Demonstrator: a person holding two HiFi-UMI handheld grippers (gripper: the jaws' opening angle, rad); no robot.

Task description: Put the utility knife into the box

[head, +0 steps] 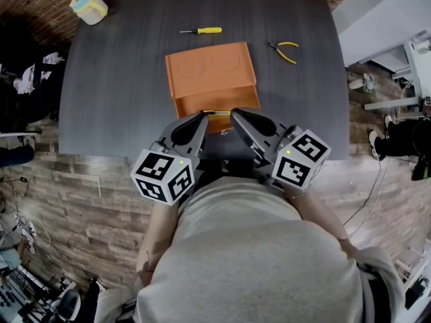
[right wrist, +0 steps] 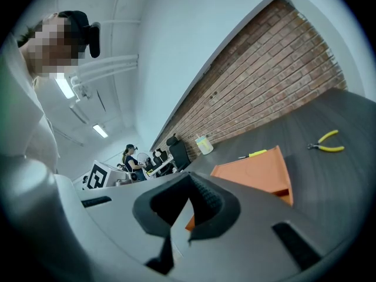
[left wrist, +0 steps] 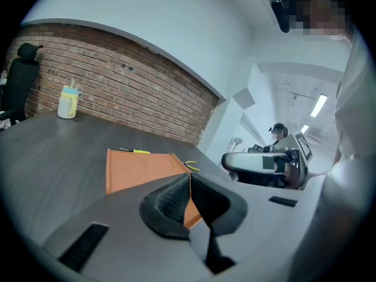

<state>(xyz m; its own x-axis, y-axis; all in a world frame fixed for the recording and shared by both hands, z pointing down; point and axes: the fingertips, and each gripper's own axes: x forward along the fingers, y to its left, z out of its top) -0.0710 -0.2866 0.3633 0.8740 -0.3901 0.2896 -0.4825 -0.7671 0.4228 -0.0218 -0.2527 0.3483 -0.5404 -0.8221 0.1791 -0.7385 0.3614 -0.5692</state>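
An orange box (head: pixel 211 69) lies open in the middle of the dark table, with its tray towards me. A thin yellow and black thing (head: pixel 216 112), apparently the utility knife, lies along the tray's front edge. My left gripper (head: pixel 203 117) and right gripper (head: pixel 235 114) hover side by side at the box's near edge, tips almost meeting over that thing. Both are shut with nothing between the pads. In the left gripper view the shut gripper (left wrist: pixel 189 184) points over the box (left wrist: pixel 138 169). The right gripper view shows the other one (right wrist: pixel 189 195) shut, with the box (right wrist: pixel 258 172) behind.
A yellow-handled screwdriver (head: pixel 202 30) lies beyond the box. Yellow-handled pliers (head: pixel 284 51) lie at the back right. A cream cup with a blue lid (head: pixel 88 7) stands in the far left corner. The table's near edge (head: pixel 101 155) runs just under the grippers.
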